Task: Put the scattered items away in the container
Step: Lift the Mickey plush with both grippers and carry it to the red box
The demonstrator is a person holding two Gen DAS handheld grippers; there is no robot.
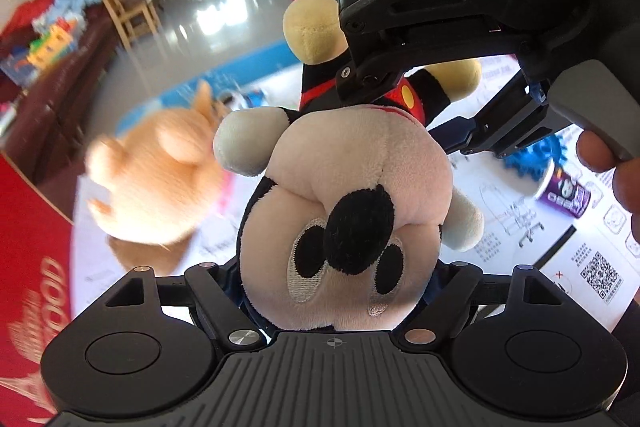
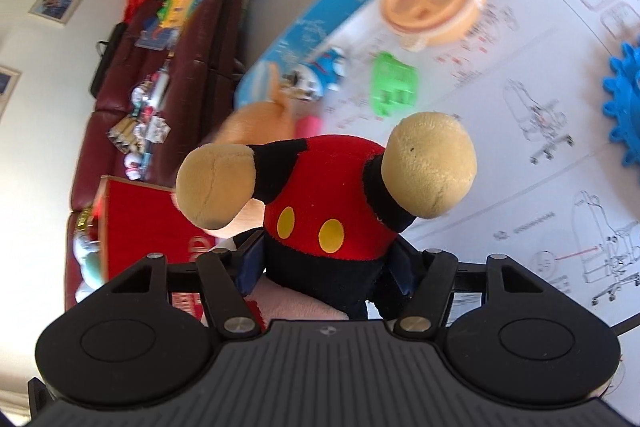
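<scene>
Left wrist view: left tongs (image 1: 340, 291) clamped around mouse plush (image 1: 344, 223) head, right tongs (image 2: 326, 267) likewise around its body.

The left gripper (image 1: 336, 267) is showing a matte black body — a ribbed plate at the bottom centre, two round discs at its sides, silver rivets on the linkage bars. The right gripper (image 1: 362, 75), seen at the upper right of the left wrist view, is wearing white letters "DAS", small black screws, a tan tape label with handwriting and a grey trigger. A hand (image 1: 612, 167) is appearing at the right edge — only fingertips and a dark sleeve edge.
</scene>
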